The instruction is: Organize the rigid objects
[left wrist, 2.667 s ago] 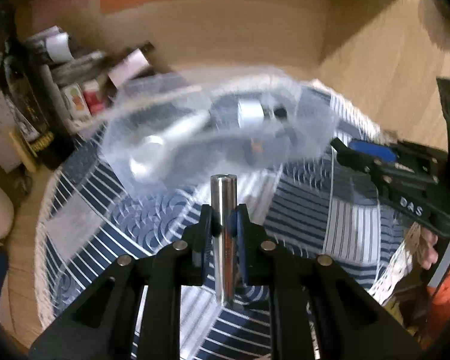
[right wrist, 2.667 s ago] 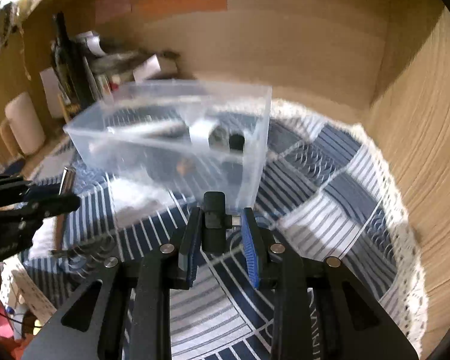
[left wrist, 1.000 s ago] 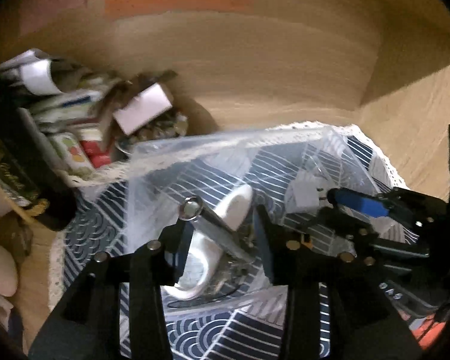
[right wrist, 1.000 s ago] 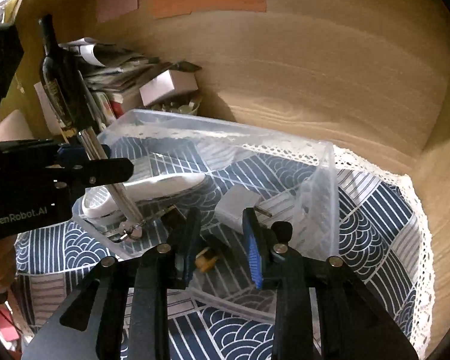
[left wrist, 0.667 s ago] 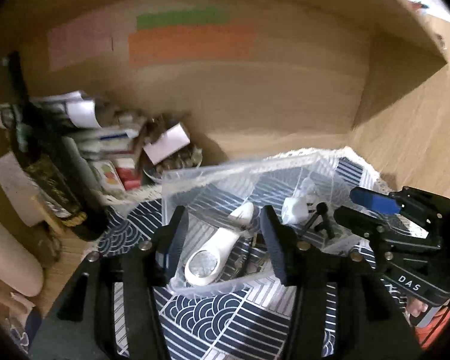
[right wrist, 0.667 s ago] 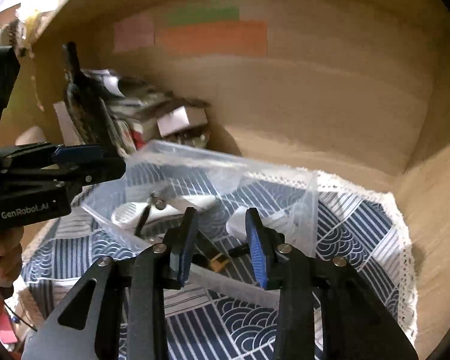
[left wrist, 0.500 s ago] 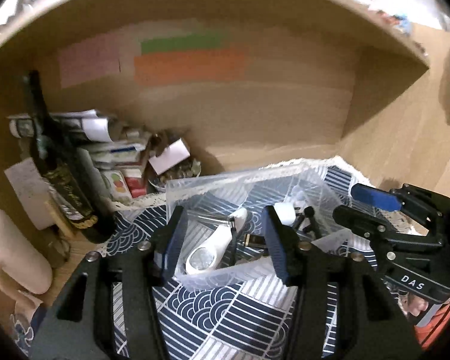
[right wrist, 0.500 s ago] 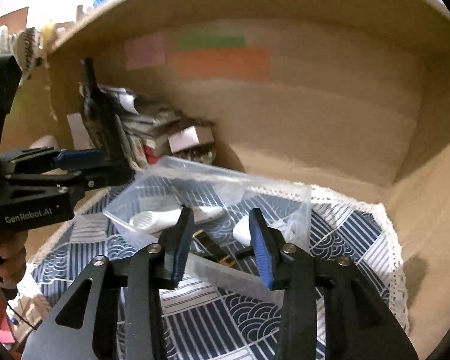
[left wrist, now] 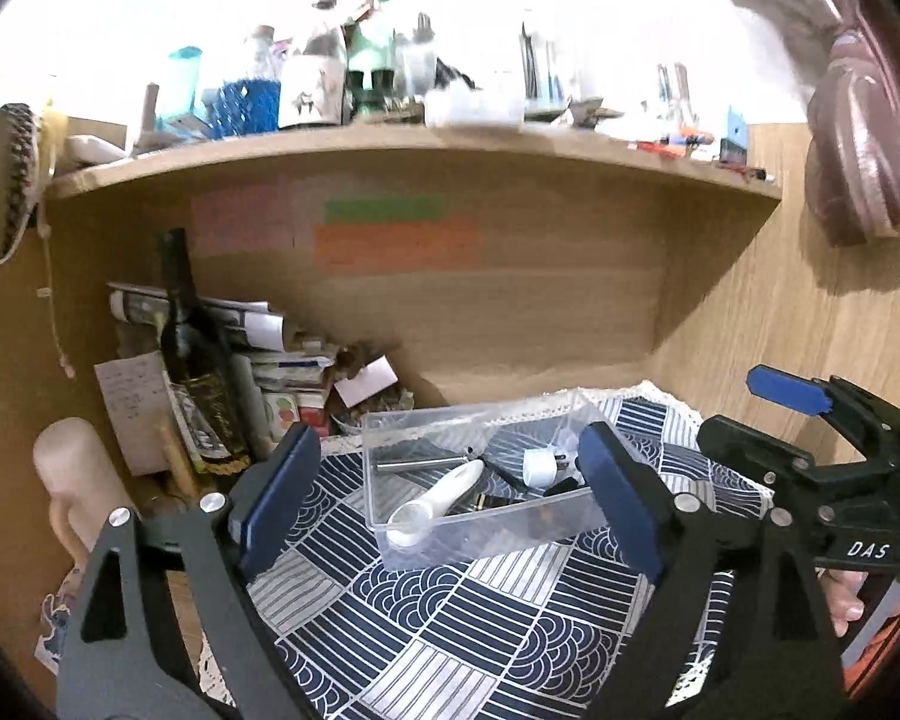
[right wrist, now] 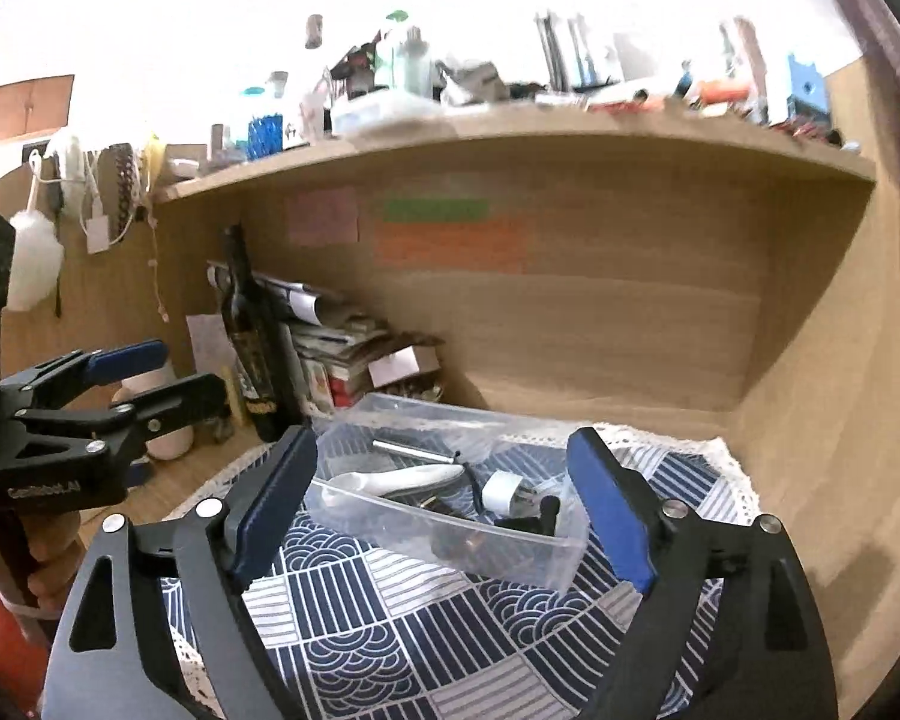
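Sitting ahead of both grippers on the blue-and-white patterned cloth (left wrist: 468, 618), the clear rectangular plastic bin (left wrist: 390, 534) now holds everything in sight: a short polished metal cylinder (left wrist: 420, 463) along its far side, a white handheld wand-shaped device (left wrist: 438, 499) lying diagonally, a white plug adapter (left wrist: 537, 467) and a small black clip-on piece (right wrist: 531, 519) toward the right gripper's side. Under three seconds ago the left gripper (left wrist: 450, 507) was clamped on that cylinder and the right gripper (right wrist: 444, 507) on the black piece; both items have since been dropped into the bin, and both grippers have pulled back and up. Each now hangs with its blue-padded jaws spread wide, gripping nothing, the bin framed between them at a distance. No loose item shows on the cloth in front of either gripper, so the sorting looks finished, or close to it.

Beyond the bin, off the left gripper's side, a dark glass wine bottle (left wrist: 195, 360) stands on the wooden counter (right wrist: 168, 492) against a stack of papers and small boxes (left wrist: 282, 360). Overhead, a wooden shelf (left wrist: 420, 147) crowded with bottles spans the alcove. Nothing blocks the way to the bin; only the clutter near the bottle would crowd a reach on that side.
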`<action>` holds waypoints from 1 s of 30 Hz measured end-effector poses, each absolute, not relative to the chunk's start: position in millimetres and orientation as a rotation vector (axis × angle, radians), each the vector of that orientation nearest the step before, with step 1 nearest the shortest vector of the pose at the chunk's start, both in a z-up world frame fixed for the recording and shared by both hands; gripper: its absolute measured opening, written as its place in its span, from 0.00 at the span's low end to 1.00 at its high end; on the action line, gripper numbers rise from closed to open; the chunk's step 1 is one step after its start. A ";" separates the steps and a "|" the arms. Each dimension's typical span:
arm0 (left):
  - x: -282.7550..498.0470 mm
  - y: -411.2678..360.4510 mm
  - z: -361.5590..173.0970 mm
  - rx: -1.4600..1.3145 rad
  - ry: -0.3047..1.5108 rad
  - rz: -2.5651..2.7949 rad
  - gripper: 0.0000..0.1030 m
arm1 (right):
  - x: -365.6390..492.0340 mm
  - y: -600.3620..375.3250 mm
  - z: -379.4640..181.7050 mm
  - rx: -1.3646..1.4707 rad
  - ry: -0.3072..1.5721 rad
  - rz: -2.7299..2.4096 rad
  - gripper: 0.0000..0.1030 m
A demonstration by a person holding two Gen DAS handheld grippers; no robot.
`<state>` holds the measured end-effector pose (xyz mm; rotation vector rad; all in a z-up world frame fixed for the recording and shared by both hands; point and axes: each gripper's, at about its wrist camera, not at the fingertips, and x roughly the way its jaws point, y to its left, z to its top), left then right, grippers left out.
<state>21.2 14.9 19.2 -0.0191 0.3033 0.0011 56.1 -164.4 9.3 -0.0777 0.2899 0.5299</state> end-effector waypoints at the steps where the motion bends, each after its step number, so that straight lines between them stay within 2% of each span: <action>1: 17.2 14.6 19.8 -0.025 0.296 -0.002 0.89 | 54.1 -165.3 9.6 -0.072 0.288 0.530 0.84; 9: -2.8 9.1 22.6 -0.017 0.252 0.002 0.95 | 38.1 -174.4 10.7 -0.045 0.265 0.520 0.91; 30: -3.0 9.2 20.5 -0.028 0.250 -0.003 0.99 | 35.1 -177.2 11.2 -0.033 0.261 0.510 0.93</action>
